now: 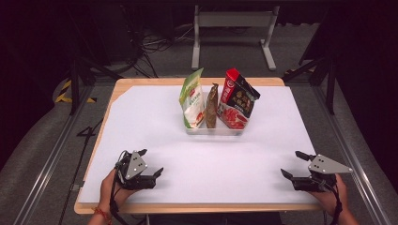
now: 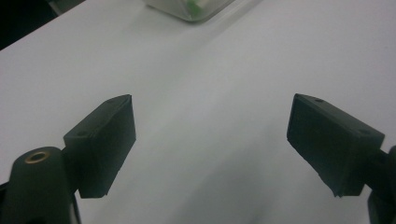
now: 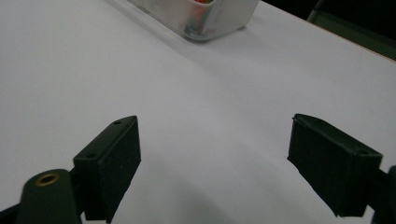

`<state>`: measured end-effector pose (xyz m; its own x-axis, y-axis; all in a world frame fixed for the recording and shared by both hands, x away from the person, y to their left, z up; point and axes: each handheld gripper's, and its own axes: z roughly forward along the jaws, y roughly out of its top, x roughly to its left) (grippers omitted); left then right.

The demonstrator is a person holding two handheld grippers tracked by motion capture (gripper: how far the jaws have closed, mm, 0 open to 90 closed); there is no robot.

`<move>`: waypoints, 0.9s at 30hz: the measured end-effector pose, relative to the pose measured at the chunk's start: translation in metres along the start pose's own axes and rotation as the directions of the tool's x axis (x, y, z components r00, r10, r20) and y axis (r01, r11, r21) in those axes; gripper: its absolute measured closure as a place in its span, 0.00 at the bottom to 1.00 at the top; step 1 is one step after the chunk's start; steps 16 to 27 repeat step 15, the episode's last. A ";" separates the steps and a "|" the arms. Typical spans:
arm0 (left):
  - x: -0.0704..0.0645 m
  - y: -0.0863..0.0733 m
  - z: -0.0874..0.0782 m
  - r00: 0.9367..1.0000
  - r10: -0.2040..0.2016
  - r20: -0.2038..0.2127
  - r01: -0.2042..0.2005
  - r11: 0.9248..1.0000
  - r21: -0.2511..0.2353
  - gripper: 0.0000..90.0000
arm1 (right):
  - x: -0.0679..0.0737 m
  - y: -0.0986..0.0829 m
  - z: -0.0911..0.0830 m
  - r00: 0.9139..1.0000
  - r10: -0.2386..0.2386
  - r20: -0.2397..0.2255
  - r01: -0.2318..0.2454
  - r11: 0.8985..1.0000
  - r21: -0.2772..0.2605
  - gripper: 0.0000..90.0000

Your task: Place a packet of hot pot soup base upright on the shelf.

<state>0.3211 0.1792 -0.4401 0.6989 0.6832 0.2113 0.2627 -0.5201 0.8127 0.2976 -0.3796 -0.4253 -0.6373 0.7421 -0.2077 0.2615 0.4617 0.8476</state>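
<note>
A clear tray (image 1: 214,130) stands at the middle back of the white table sheet (image 1: 155,117). Upright in it are a green and white bag (image 1: 192,98), a brown pouch (image 1: 211,106) and a red and black bag (image 1: 237,100). My left gripper (image 1: 151,162) rests near the front left, open, with nothing between its jaws. My right gripper (image 1: 292,164) rests near the front right, also open and empty. In the left gripper view, a corner of the tray (image 2: 191,8) sits far ahead of the gripper (image 2: 211,140). The right gripper view has the tray (image 3: 205,18) far ahead of the gripper (image 3: 215,161).
The wooden table edge (image 1: 197,207) borders the white sheet. Dark floor, cables and a metal frame (image 1: 232,33) lie behind the table. Rails run along both sides.
</note>
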 end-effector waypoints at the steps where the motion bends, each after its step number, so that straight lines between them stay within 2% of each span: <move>1: 0.000 0.000 0.000 1.000 0.000 0.000 0.000 1.000 -0.001 0.18 | 0.000 0.000 0.000 1.000 0.000 0.000 0.000 1.000 -0.001 0.19; 3: 0.001 -0.001 -0.001 1.000 0.004 -0.005 -0.004 1.000 0.004 0.18 | 0.000 0.001 0.001 1.000 -0.004 0.000 0.004 1.000 -0.002 0.19; 9: 0.003 -0.001 -0.002 1.000 -0.016 -0.013 0.016 1.000 -0.001 0.18 | 0.000 0.001 0.004 1.000 -0.002 -0.012 0.002 1.000 0.002 0.19; 27: 0.004 -0.001 -0.001 1.000 -0.020 -0.014 0.020 1.000 0.004 0.18 | 0.000 0.002 0.003 1.000 0.003 -0.008 -0.003 1.000 -0.001 0.19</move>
